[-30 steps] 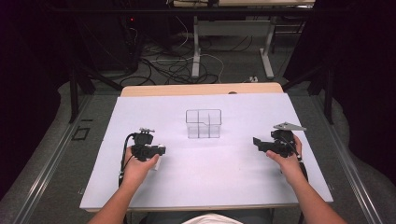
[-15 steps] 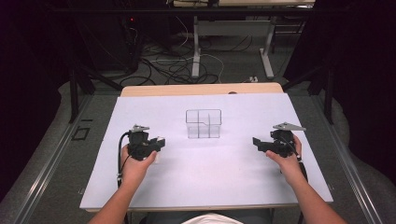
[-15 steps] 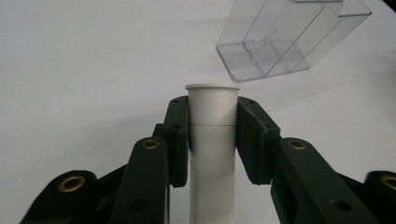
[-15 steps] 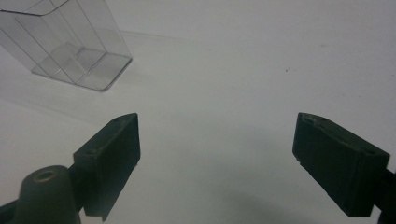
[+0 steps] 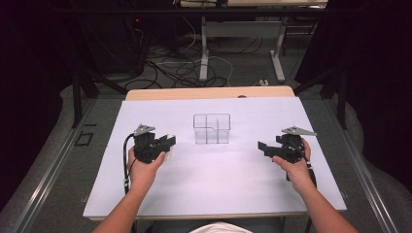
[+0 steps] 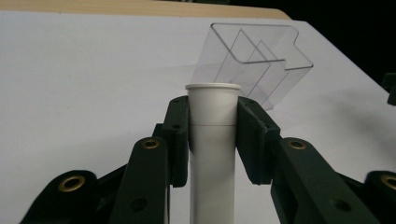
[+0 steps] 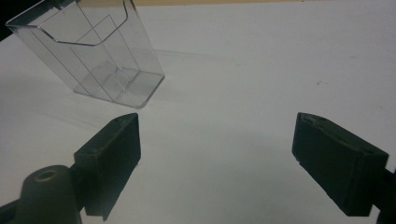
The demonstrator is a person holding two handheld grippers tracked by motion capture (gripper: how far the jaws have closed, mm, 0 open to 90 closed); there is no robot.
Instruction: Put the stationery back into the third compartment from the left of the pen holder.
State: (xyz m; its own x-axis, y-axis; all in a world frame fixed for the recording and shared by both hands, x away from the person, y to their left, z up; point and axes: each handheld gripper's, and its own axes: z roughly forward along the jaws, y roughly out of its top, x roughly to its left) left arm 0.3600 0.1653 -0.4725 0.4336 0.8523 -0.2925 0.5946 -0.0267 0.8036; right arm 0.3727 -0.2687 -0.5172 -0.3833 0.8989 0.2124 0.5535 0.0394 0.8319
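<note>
The white tube (image 6: 212, 140) stands upright, clamped near its rim by the left gripper (image 6: 212, 135) just left of the clear divided holder (image 5: 212, 129), probably for insertion there. The right gripper (image 7: 217, 158) waits on the far side, jaws spread and empty, above the white table (image 5: 218, 184).
</note>
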